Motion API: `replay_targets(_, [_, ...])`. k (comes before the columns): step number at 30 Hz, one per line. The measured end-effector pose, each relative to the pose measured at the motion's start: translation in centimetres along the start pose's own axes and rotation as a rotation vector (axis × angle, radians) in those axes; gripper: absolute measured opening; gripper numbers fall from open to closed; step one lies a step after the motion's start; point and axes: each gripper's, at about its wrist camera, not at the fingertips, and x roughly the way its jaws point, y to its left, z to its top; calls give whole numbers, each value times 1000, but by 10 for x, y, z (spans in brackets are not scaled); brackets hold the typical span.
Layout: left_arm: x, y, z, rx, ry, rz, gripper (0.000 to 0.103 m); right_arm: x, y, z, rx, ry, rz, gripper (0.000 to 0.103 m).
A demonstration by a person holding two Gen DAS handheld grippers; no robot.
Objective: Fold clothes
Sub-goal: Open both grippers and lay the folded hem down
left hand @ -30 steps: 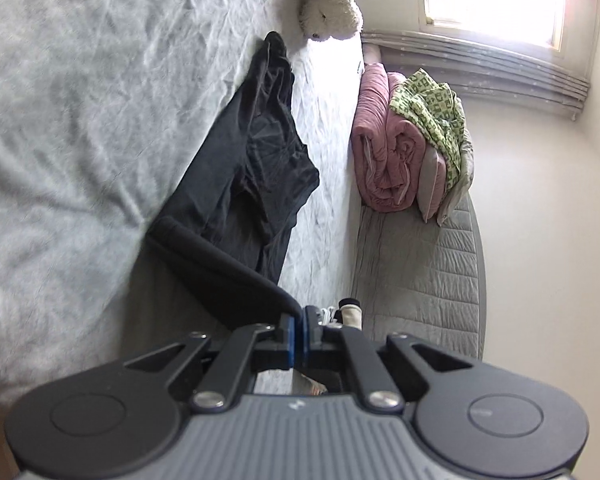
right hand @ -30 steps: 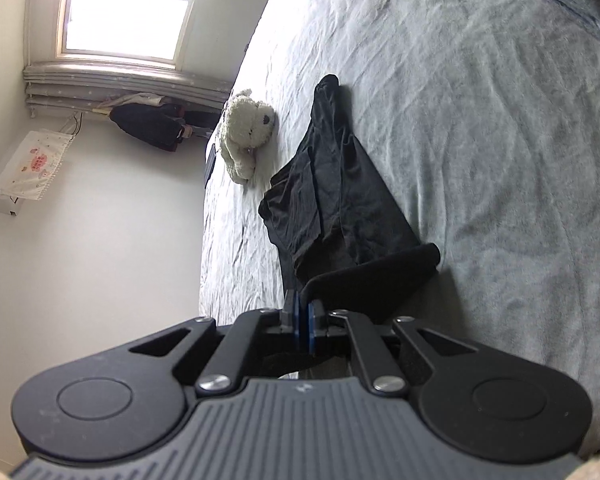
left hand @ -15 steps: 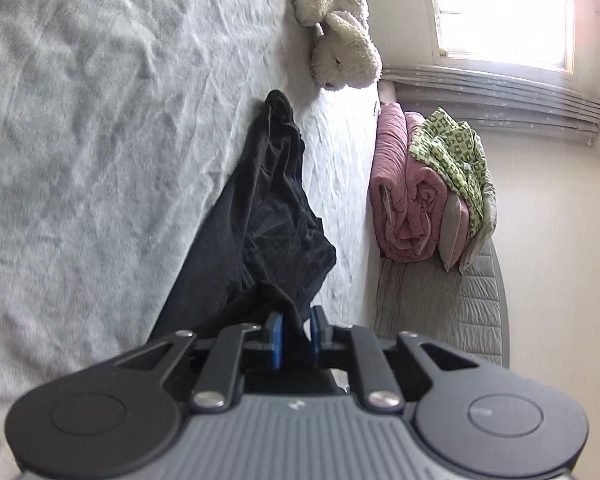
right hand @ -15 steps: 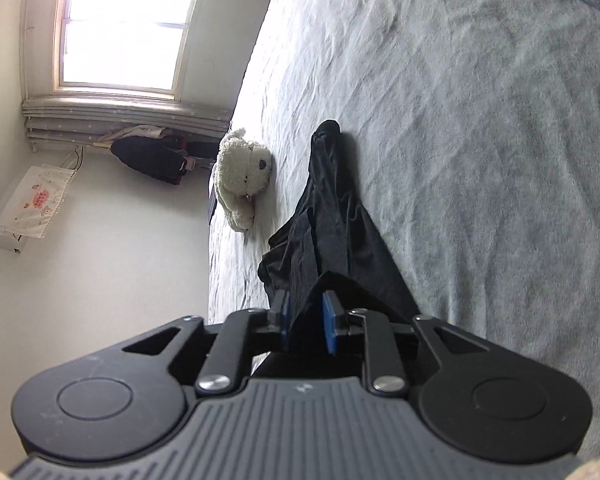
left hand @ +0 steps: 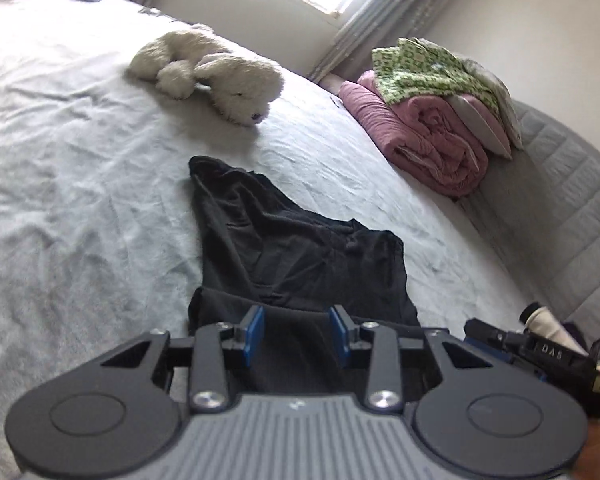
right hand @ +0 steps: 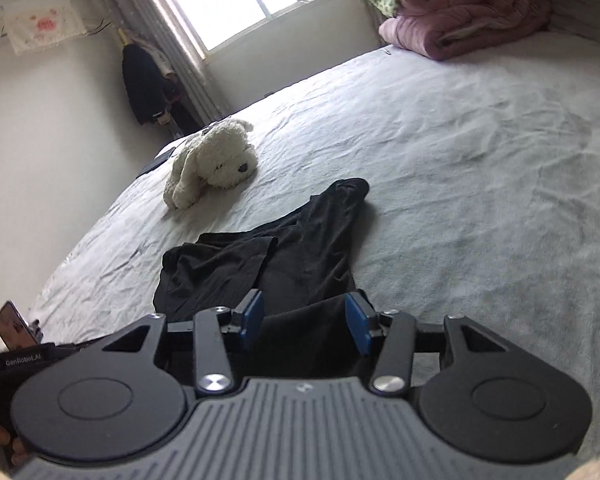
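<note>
Note that the black garment [left hand: 300, 248] lies on the bed [left hand: 80, 200], long axis running from you toward the plush dog [left hand: 220, 72], its near folded edge between the opening, unpressing jaws of your left gripper [left hand: 296, 334] and right gripper [right hand: 306, 322].

Left gripper [left hand: 296, 330], right gripper [right hand: 306, 322]: fingers [left hand: 255, 330] opening.

The bed [left hand: 60, 152] is viewed low and close from its near edge by both wrist cameras, aimed toward the window-side far edge; the black garment [left hand: 296, 252] [right hand: 284, 256] and plush dog [left hand: 216, 68] [right hand: 216, 160] are shared.
</note>
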Motion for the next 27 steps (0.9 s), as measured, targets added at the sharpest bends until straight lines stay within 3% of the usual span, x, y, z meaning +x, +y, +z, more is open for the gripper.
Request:
replay_targets(5, [26, -20, -16, 164, 13, 25, 36, 24, 50, -28, -343, -10, -31, 48])
replay_targets(9, [39, -21, -22, 225, 8, 73, 35, 47, 52, -39, -450, 23, -63, 40])
replay_targets(11, [40, -15, -18, 242, 4, 119, 20, 54, 38, -35, -446, 33, -104, 35])
replay_targets(13, [38, -6, -11, 214, 5, 158, 10, 50, 17, -25, -397, 22, -147, 38])
replay_targets(14, [36, 0, -8, 193, 3, 177, 10, 47, 5, -19, -355, 21, -154, 37])
replay_targets(15, [34, 5, -4, 172, 1, 196, 10, 45, -6, -13, -314, 19, -160, 29])
replay_targets(18, [24, 20, 5, 88, -12, 219, 15, 33, -25, -5, -236, 10, -189, 31])
replay_targets(20, [14, 22, 8, 56, -31, 202, 30, 22, -32, -2, -176, 11, -156, 31])
replay_targets(23, [2, 19, 10, 42, -43, 163, 33, 5, -30, -1, -134, 43, -103, 31])
replay_targets(27, [-10, 13, 3, 57, -20, 133, 33, -15, -32, -7, -35, 152, 9, 29])
